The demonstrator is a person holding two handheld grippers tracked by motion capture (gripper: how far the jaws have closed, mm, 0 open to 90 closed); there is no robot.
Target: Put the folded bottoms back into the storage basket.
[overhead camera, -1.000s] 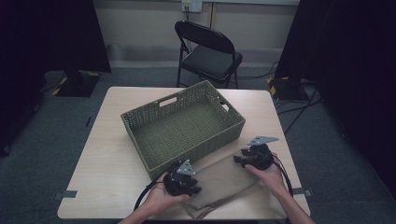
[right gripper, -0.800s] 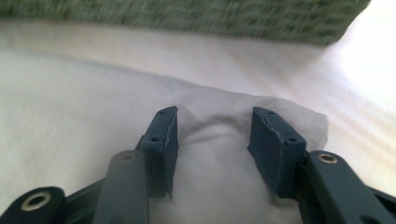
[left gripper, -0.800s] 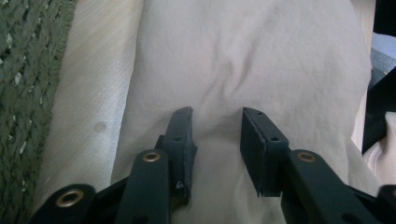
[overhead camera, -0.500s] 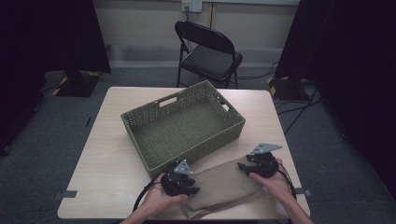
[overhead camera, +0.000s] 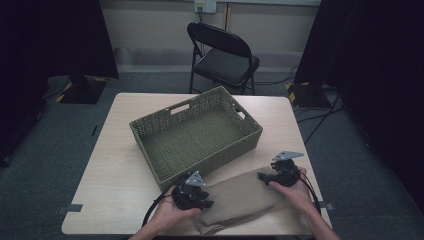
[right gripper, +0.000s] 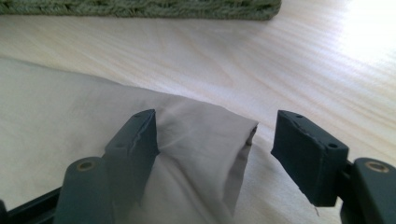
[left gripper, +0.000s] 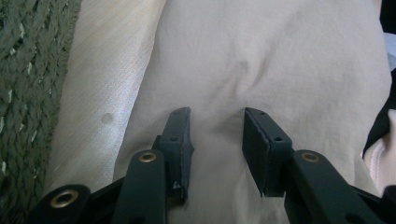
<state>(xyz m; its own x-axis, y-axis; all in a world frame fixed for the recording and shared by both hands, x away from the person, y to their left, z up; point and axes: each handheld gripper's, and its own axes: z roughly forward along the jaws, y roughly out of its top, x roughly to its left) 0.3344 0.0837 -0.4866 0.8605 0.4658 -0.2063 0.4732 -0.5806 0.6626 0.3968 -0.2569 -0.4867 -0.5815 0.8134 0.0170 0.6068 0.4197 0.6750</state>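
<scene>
A dim room with dark curtains on both sides and a black folding chair [overhead camera: 223, 52] at twelve o'clock frames a pale wooden counter [overhead camera: 112, 165] on grey carpet. The largest thing on it is a green woven basket [overhead camera: 196, 135], sitting empty at the centre and skewed a little toward one o'clock. Just beside its near wall, from six toward four o'clock, lies a folded tan cloth [overhead camera: 240, 197], flat on the counter and not yet in the basket. The left gripper [overhead camera: 192, 195] rests on the cloth's seven o'clock end; in the left gripper view its jaws stand partly apart with a small pucker of fabric rising between them, pads on the surface but not pinching it. The right gripper [overhead camera: 279, 175] sits at the four o'clock end, and its jaws have just been opening: the right gripper view shows the folded corner of the cloth [right gripper: 205, 154] lying against one pad with a clear gap to the other, so nothing is clamped. The risk from here, as I judge it, is a lopsided lift: if one side grabs only the top layer, the fold would spill open, and a dragged edge could snag on the basket's wicker rim.
</scene>
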